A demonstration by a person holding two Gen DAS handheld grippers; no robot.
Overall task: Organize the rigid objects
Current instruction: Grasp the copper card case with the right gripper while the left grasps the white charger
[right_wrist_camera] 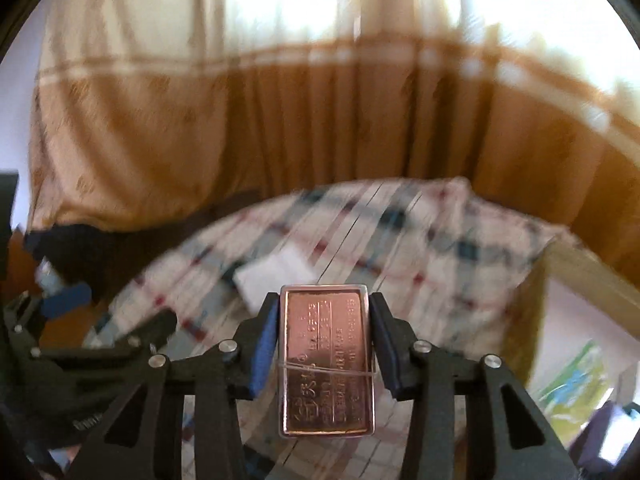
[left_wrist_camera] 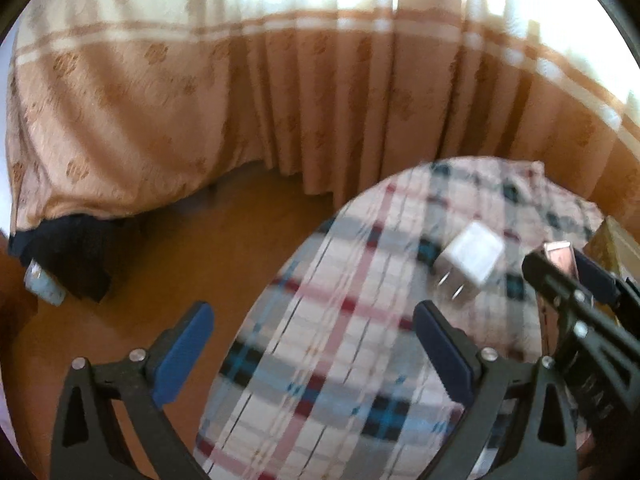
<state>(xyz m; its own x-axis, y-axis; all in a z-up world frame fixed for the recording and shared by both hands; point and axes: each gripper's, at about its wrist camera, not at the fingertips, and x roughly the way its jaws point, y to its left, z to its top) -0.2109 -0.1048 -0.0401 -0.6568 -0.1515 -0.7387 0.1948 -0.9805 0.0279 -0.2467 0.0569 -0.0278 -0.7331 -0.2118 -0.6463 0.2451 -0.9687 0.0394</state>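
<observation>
A flat copper-coloured metal tin with embossed writing and a thin elastic band around it sits between the blue pads of my right gripper, which is shut on its two long sides. The left wrist view shows the same tin at the right gripper's tip, above the right side of the table. A white plug charger lies on the plaid tablecloth, prongs toward me, just beyond my left gripper. The left gripper is open with nothing in it. The charger appears blurred behind the tin.
The round table's edge drops to a wooden floor on the left. An open cardboard box stands at the table's right. Long beige curtains hang behind. Dark cloth and a pale blue cup lie on the floor.
</observation>
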